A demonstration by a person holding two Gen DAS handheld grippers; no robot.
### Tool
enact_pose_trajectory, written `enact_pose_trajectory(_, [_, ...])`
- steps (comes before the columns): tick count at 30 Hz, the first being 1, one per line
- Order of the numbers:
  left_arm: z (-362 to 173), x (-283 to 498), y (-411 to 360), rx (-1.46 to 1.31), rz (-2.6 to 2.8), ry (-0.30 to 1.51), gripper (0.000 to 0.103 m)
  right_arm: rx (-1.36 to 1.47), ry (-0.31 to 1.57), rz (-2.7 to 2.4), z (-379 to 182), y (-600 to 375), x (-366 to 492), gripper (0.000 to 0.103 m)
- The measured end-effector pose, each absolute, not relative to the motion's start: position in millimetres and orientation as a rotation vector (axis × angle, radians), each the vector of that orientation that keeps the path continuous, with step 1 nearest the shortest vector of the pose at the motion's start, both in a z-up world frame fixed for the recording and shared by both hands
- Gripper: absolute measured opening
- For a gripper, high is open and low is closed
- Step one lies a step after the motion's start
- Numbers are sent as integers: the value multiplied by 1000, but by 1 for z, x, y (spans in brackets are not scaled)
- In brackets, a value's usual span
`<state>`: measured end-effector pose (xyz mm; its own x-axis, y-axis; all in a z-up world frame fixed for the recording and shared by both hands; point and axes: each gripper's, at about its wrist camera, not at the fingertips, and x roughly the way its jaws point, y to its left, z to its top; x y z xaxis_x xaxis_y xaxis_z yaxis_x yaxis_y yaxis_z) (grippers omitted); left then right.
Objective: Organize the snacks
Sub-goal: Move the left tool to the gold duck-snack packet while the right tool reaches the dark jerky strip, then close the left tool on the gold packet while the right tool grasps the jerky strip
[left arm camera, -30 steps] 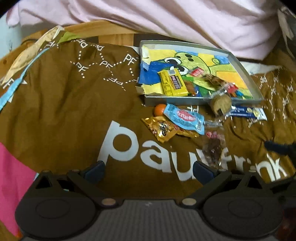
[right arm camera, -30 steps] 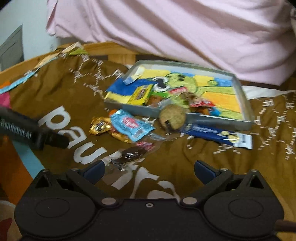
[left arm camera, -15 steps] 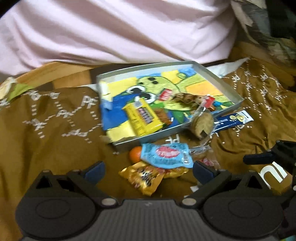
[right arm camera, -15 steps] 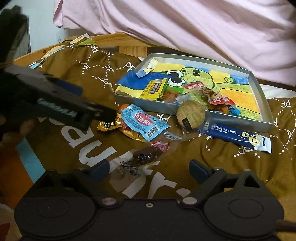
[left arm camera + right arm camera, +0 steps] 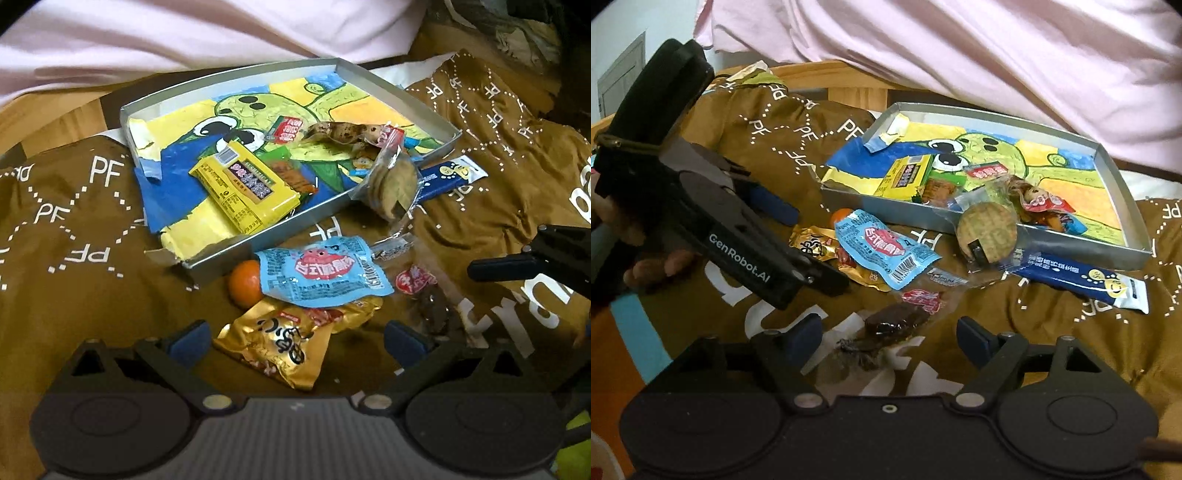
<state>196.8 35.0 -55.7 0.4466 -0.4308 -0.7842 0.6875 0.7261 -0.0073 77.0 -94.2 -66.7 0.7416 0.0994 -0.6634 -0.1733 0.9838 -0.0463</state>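
Loose snacks lie on a brown printed blanket in front of a grey tray (image 5: 258, 236) (image 5: 1049, 242) lined with a cartoon drawing. My left gripper (image 5: 295, 339) (image 5: 809, 243) is open, with a gold packet (image 5: 280, 339) (image 5: 812, 242) between its fingers. A light blue packet (image 5: 325, 273) (image 5: 882, 251) overlaps the gold one beside an orange ball (image 5: 245, 282). My right gripper (image 5: 890, 332) is closing, its pads still apart from the dark snack in a clear wrapper (image 5: 894, 321) (image 5: 432, 306) between them.
In the tray lie a yellow packet (image 5: 243, 192) and several small sweets. A wrapped round cookie (image 5: 988, 230) leans on the tray's near wall, with a dark blue stick packet (image 5: 1082, 277) beside it. Pink bedding (image 5: 997, 55) lies behind the tray.
My left gripper has rolled and come down toward the snack pile, so the gold packet now sits between its fingers. My right gripper's jaws have narrowed around the dark snack.
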Motion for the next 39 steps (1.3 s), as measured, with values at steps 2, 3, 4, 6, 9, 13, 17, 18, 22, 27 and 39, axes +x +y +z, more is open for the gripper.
enact_pose_trajectory(2, [-58,199,31,359,-697,854,95,-96,731,132,-70,-93,84,81])
enact_pose_trajectory(3, [-59,200,29,368,-694,862,95,-92,740,121,-72,-93,87,81])
enact_pose_trajectory(4, [-60,201,26,381,-692,869,92,-84,751,110,-73,-93,90,81])
enact_pose_trajectory(6, [-62,201,23,408,-698,869,90,-69,772,91,-75,-94,94,80])
enact_pose_trajectory(9, [-62,199,21,434,-708,866,86,-54,808,62,-76,-98,98,67])
enact_pose_trajectory(13, [-60,196,23,424,-738,900,65,-56,837,49,-71,-100,97,45])
enact_pose_trajectory(17, [-55,192,27,331,-772,959,65,-71,854,47,-64,-102,91,39])
enact_pose_trajectory(18, [-54,190,26,331,-779,964,65,-80,856,44,-62,-104,88,37])
enact_pose_trajectory(22, [-53,184,20,365,-779,953,73,-133,860,58,-55,-109,78,39])
enact_pose_trajectory(27, [-56,179,9,414,-829,923,91,-53,871,29,-55,-123,82,57])
enact_pose_trajectory(39, [-64,192,18,337,-844,951,80,270,945,30,-60,-158,103,61])
